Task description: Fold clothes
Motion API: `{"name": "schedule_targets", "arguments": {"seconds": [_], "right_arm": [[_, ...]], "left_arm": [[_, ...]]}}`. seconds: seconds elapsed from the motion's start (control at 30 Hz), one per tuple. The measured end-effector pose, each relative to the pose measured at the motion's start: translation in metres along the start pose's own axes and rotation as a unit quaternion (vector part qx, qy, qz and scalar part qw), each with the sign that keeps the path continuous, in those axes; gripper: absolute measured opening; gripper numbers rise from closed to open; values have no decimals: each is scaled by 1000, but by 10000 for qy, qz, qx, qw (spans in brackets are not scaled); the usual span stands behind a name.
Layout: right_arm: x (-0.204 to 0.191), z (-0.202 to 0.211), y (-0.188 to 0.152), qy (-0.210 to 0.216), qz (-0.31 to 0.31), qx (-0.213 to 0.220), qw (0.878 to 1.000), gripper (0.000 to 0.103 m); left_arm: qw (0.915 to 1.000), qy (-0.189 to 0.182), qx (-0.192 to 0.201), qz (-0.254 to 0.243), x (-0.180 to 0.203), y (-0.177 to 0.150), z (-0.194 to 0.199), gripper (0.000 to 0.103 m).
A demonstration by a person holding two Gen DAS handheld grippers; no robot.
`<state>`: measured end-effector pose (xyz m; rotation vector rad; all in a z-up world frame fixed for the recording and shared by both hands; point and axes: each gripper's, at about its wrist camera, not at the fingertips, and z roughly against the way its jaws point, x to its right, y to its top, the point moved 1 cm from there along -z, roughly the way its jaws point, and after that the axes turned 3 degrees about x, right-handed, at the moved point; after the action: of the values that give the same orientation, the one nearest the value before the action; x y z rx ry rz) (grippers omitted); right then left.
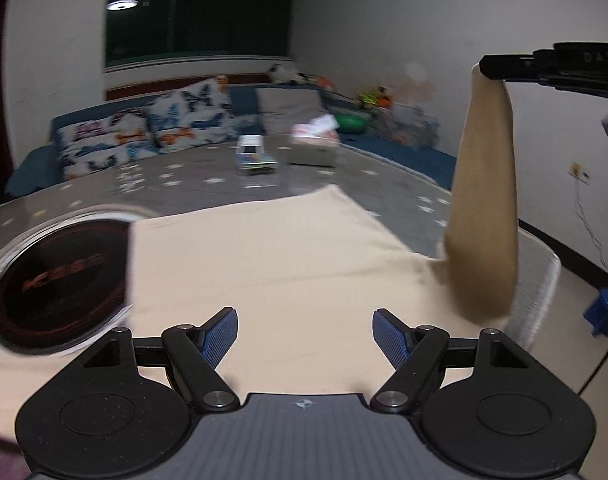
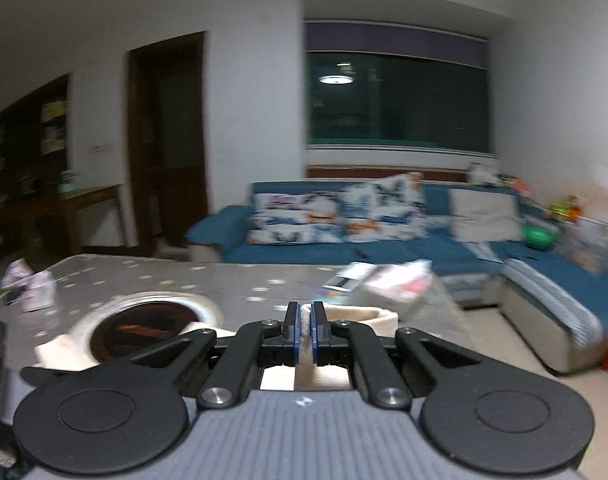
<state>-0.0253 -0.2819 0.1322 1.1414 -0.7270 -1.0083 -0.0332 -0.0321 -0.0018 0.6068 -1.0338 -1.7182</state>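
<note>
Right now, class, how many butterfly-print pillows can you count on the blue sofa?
2. One butterfly-print pillow lies toward the sofa's left end, the other beside it nearer the middle. More may be hidden; the frames are blurred.

Your left gripper [image 1: 305, 334] has a ribbed grey housing with a small round cross-mark emblem at its front edge. Either side of that housing sit matte black round discs, each with a fainter circle inset. Black link arms run forward from silver pivot screws to the fingers [image 1: 220, 336], whose pads are blue and finely ribbed. Your right gripper [image 2: 305, 330] shares the same build: grey ribbed body, black discs, silver screws, blue-edged pads. In the left view its black side carries pale lettering, too blurred to read.
</note>
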Motion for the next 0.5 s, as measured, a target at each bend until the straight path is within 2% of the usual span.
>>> {"name": "schedule_targets", "arguments": {"seconds": [0.23, 0.4, 0.5], "right_arm": [[-65, -60, -11, 890, 359, -461, 9943, 4], [-104, -90, -31, 1340, 530, -856, 9859, 4], [-116, -97, -40, 1504, 568, -1083, 9810, 10]], "left_arm": [[9988, 320, 29, 374, -35, -15, 19, 77], [9976, 427, -12, 550, -48, -23, 25, 77], [9973, 447, -19, 590, -52, -24, 27, 77]]}}
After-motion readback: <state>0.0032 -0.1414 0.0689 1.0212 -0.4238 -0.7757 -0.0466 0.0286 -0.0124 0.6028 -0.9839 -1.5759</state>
